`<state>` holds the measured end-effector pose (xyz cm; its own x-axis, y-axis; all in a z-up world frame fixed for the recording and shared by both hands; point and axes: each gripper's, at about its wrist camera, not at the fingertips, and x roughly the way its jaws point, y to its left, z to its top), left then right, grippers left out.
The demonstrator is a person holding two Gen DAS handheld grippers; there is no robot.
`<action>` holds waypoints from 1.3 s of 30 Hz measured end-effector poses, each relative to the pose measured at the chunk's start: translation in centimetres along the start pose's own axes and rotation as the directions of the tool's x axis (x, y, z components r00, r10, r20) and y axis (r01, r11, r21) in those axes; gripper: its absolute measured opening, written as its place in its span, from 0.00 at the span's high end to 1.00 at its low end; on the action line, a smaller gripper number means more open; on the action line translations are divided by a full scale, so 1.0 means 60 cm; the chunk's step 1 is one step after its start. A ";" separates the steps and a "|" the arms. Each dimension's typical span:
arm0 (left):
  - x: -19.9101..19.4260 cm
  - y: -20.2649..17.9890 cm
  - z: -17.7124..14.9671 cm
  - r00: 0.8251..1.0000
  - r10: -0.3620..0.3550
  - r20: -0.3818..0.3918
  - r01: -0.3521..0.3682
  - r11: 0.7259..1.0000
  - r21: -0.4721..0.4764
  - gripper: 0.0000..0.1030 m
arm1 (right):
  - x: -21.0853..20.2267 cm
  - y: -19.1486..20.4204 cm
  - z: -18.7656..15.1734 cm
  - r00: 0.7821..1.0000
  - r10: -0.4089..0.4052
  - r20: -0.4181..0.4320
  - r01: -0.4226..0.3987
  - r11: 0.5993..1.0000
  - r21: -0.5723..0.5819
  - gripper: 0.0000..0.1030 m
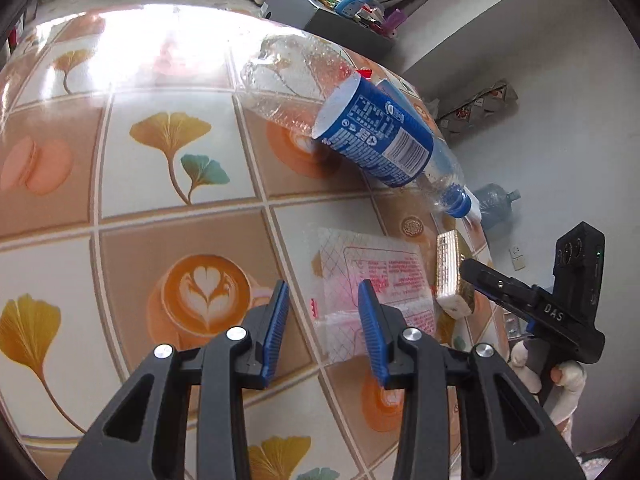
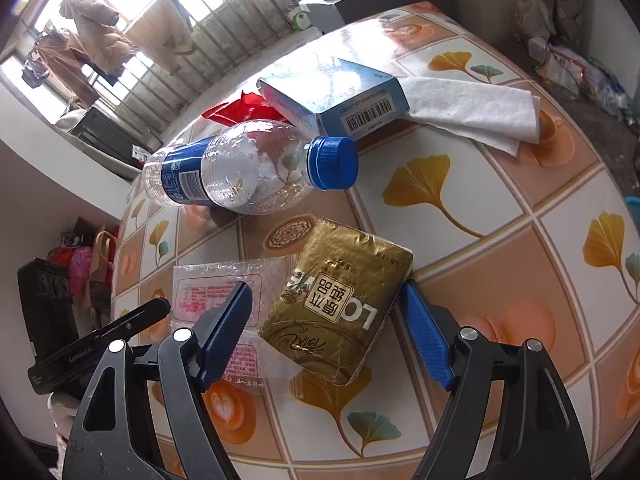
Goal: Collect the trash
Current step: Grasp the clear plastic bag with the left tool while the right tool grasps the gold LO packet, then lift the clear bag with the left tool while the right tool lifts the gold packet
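Two grippers are open: our right gripper [image 2: 324, 334] straddles the gold pack [image 2: 340, 304] on the bench [image 2: 500, 272], our left gripper [image 1: 324, 328] nears the clear wrapper [image 1: 372, 280], which might slip away.

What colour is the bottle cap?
Blue: the bottle cap shows best in the right wrist view.

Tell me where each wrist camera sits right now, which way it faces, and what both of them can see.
Left wrist: on the left gripper, angled down at the table; a gloved hand shows holding the right gripper.
Right wrist: on the right gripper, angled down, straddling the gold packet; the left gripper shows.
Shared: plastic bottle, clear wrapper, gold packet.
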<state>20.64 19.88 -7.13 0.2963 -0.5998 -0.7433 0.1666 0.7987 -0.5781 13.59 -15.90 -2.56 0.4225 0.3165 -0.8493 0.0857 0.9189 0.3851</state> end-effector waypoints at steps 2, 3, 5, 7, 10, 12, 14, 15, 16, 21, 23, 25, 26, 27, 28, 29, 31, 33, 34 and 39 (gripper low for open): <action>0.003 0.001 -0.002 0.999 -0.031 -0.006 0.031 0.999 -0.013 0.66 | 0.006 0.001 0.001 1.000 0.000 -0.001 0.000 1.000 -0.004 0.42; 0.004 0.002 -0.003 0.998 -0.054 -0.008 0.054 0.998 -0.027 0.66 | 0.005 0.001 0.000 1.000 0.000 0.001 0.000 1.000 -0.007 0.43; 0.008 0.006 -0.005 0.993 -0.118 -0.012 0.117 0.991 -0.065 0.66 | 0.002 0.000 -0.001 1.000 0.003 0.003 -0.003 1.000 -0.014 0.45; 0.006 0.013 -0.004 0.984 -0.179 -0.002 0.178 0.979 -0.098 0.66 | -0.002 -0.003 -0.003 1.000 0.018 0.001 -0.018 1.000 -0.010 0.46; -0.004 0.018 -0.003 0.971 -0.240 0.019 0.241 0.964 -0.113 0.66 | -0.011 0.000 -0.008 0.998 0.065 0.011 -0.065 0.998 -0.014 0.47; -0.017 0.021 -0.004 0.962 -0.271 0.032 0.273 0.957 -0.102 0.67 | -0.019 0.010 -0.015 0.997 0.081 0.020 -0.080 0.995 -0.057 0.47; -0.023 0.019 -0.004 0.950 -0.309 0.041 0.311 0.946 -0.095 0.67 | -0.015 0.023 -0.022 0.997 0.077 0.011 -0.076 0.992 -0.097 0.47; -0.025 0.017 -0.004 0.944 -0.326 0.042 0.329 0.940 -0.092 0.67 | -0.012 0.028 -0.025 0.998 0.070 0.005 -0.069 0.991 -0.112 0.47; -0.026 0.013 -0.005 0.940 -0.338 0.046 0.341 0.936 -0.089 0.67 | -0.008 0.031 -0.028 0.998 0.066 0.002 -0.065 0.991 -0.121 0.47; -0.014 -0.013 -0.003 0.947 -0.320 0.030 0.322 0.946 -0.051 0.75 | -0.001 0.031 -0.032 0.997 0.073 -0.008 -0.074 0.990 -0.123 0.47; -0.002 -0.030 -0.008 0.971 -0.237 0.014 0.237 0.971 -0.008 0.82 | 0.001 0.030 -0.031 0.997 0.075 -0.009 -0.076 0.990 -0.121 0.47; 0.008 -0.052 -0.011 0.994 -0.112 0.016 0.111 0.991 0.069 0.87 | 0.001 0.029 -0.031 0.997 0.074 -0.009 -0.075 0.990 -0.120 0.47; 0.011 -0.064 -0.012 0.998 -0.049 0.028 0.046 0.993 0.112 0.89 | 0.002 0.029 -0.031 0.997 0.072 -0.007 -0.072 0.990 -0.120 0.47; 0.014 -0.074 -0.015 0.999 -0.001 0.039 -0.005 0.989 0.150 0.89 | 0.001 0.029 -0.031 0.998 0.068 -0.006 -0.068 0.990 -0.121 0.47; 0.018 -0.085 -0.018 0.998 0.042 0.048 -0.050 0.982 0.184 0.90 | -0.001 0.028 -0.031 0.998 0.063 -0.003 -0.063 0.991 -0.121 0.47; 0.022 -0.093 -0.022 0.995 0.079 0.060 -0.090 0.973 0.214 0.90 | -0.003 0.026 -0.032 0.998 0.056 0.000 -0.056 0.991 -0.121 0.47; 0.030 -0.106 -0.027 0.988 0.131 0.077 -0.146 0.955 0.258 0.91 | -0.005 0.023 -0.034 0.999 0.048 0.005 -0.047 0.992 -0.115 0.47; 0.038 -0.114 -0.031 0.980 0.173 0.094 -0.193 0.938 0.289 0.91 | -0.006 0.019 -0.036 0.999 0.043 0.005 -0.042 0.993 -0.107 0.47; 0.040 -0.119 -0.034 0.976 0.191 0.105 -0.214 0.928 0.304 0.92 | -0.006 0.015 -0.038 0.999 0.043 0.005 -0.042 0.994 -0.101 0.47; 0.051 -0.139 -0.046 0.956 0.248 0.157 -0.289 0.885 0.364 0.93 | -0.012 0.005 -0.043 0.999 0.049 0.010 -0.048 0.995 -0.083 0.47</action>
<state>17.58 11.22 -5.51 0.4723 -0.3680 -0.8010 0.4039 0.8980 -0.1745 10.98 -15.23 -2.73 0.4351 0.3585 -0.8259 -0.0100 0.9192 0.3937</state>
